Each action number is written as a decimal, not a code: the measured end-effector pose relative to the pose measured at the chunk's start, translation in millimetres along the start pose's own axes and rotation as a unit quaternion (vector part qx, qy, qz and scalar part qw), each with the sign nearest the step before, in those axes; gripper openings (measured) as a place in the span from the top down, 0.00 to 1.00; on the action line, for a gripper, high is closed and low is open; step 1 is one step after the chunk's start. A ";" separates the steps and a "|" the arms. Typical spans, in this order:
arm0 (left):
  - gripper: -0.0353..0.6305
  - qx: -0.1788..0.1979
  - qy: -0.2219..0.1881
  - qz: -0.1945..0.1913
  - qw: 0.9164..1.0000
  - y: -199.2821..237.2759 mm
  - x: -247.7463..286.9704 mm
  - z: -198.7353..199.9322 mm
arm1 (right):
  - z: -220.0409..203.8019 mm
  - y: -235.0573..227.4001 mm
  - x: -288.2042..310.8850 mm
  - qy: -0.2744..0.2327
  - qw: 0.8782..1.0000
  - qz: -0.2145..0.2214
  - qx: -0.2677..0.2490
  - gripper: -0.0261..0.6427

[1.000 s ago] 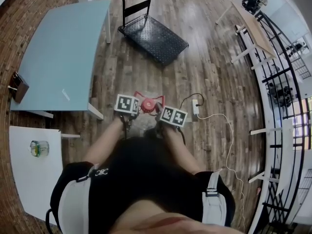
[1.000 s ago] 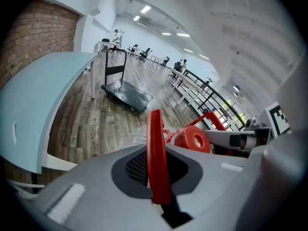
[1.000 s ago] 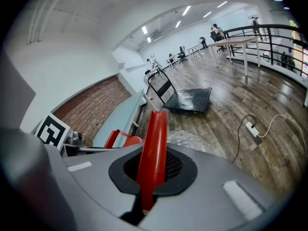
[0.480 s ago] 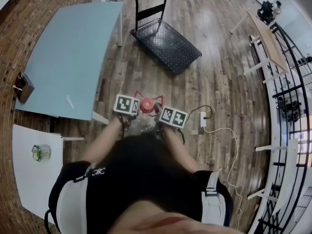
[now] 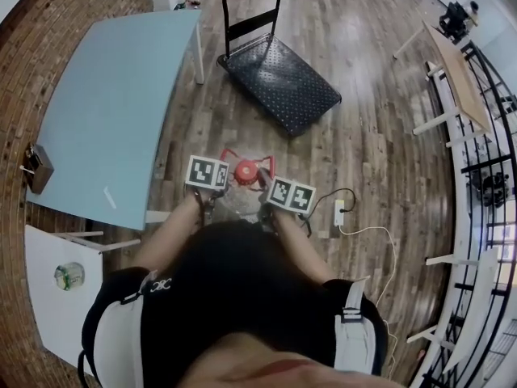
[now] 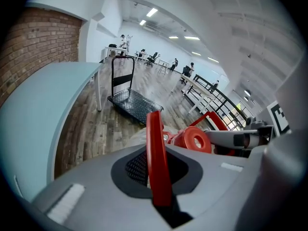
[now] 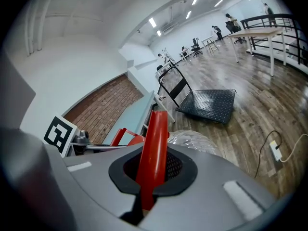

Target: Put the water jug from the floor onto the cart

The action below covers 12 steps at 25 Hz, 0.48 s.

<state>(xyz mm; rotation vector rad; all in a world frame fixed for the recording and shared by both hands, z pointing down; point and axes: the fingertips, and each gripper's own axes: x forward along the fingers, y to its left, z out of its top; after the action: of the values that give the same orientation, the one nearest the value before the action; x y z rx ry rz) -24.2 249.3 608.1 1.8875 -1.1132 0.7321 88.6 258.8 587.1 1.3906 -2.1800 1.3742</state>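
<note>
The water jug (image 5: 245, 170), clear with a red cap and red handle straps, hangs off the floor between my two grippers. My left gripper (image 5: 220, 186) is shut on the jug's left red strap (image 6: 156, 162). On the other side, my right gripper (image 5: 265, 191) is shut on the right red strap (image 7: 153, 153). The red cap (image 6: 195, 139) and the clear jug body (image 7: 192, 141) show just past the jaws. Ahead on the wooden floor stands the black platform cart (image 5: 283, 75) with its upright push handle, also in the left gripper view as the cart (image 6: 132, 102) and in the right gripper view as the cart (image 7: 207, 105).
A light blue table (image 5: 113, 95) stands to the left, beside the brick wall. A white power strip (image 5: 339, 212) with its cable lies on the floor to the right. A white table (image 5: 48, 297) with a jar sits at the lower left. Black railing (image 5: 485, 176) runs along the right.
The cart and blue table have come nearer in the head view as the person walks forward. Both grippers carry the jug along and keep hold of its red straps.
</note>
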 end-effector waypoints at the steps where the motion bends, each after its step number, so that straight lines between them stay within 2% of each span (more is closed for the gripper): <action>1: 0.91 -0.003 -0.002 -0.001 1.000 -1.7 4.5 10.8 | 11.0 -3.3 3.6 0.001 1.000 0.003 -0.001 0.94; 12: 0.91 -0.025 -0.026 -0.007 0.999 -15.9 61.7 110.8 | 113.9 -45.5 43.2 0.011 1.000 0.012 -0.024 0.94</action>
<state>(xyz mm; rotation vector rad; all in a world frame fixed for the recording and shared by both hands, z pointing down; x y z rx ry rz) 26.0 132.4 595.2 1.8795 -1.1389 0.6442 134.1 137.3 578.1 1.3293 -2.2081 1.3301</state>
